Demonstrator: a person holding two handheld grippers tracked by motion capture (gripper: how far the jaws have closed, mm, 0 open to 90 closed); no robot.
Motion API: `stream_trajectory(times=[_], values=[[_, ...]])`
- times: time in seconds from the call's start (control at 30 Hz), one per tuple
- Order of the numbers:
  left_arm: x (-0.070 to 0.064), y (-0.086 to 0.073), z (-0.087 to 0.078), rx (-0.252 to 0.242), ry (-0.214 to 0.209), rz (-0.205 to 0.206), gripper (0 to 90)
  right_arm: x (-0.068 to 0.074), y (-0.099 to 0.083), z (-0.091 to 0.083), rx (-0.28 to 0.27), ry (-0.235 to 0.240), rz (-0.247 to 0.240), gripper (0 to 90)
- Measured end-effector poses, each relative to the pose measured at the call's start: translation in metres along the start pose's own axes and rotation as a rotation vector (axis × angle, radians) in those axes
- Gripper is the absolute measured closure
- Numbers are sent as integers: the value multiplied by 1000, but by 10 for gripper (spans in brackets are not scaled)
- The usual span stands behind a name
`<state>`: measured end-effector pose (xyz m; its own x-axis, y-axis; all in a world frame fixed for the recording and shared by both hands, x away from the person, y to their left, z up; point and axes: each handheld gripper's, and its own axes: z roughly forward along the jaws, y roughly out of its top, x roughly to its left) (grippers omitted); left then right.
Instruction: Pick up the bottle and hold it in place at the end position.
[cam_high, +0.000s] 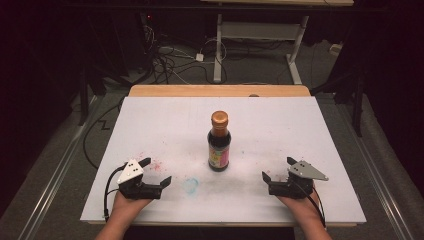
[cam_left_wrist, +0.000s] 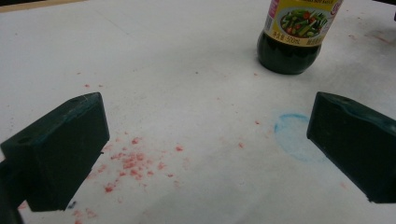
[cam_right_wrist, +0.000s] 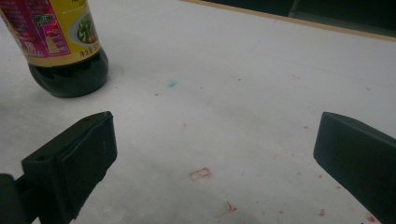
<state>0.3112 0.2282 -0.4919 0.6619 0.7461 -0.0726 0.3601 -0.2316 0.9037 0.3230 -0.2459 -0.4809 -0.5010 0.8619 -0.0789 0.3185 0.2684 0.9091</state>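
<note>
Sauce bottle (cam_high: 219, 141) upright mid-tabletop (cam_high: 310, 125), long axis vertical | left gripper (cam_high: 154, 174) and right gripper (cam_high: 278, 171) flank it, jaws apart, empty | bottle ahead, inward; neither clearly nearer

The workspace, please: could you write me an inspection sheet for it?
Surface: white board, red specks and a blue ring stain.
Job's things: sauce bottle upright at the centre, cap on.
Clutter: nothing seen.
Grippers: left gripper and right gripper both open, on either side of the bottle, apart from it.
Cables: one trails from each gripper; more lie on the floor.
Surroundings: dark room, table legs behind.
</note>
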Motion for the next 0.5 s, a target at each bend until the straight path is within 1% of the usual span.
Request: stream_trajectory(times=[0.3,0.5], values=[[-1,0,0,1,4,3,0,0,0,-1,-10,1,0,2],[0,0,-1,-3,-3,0,0,0,0,-1,-10,6,8,2]])
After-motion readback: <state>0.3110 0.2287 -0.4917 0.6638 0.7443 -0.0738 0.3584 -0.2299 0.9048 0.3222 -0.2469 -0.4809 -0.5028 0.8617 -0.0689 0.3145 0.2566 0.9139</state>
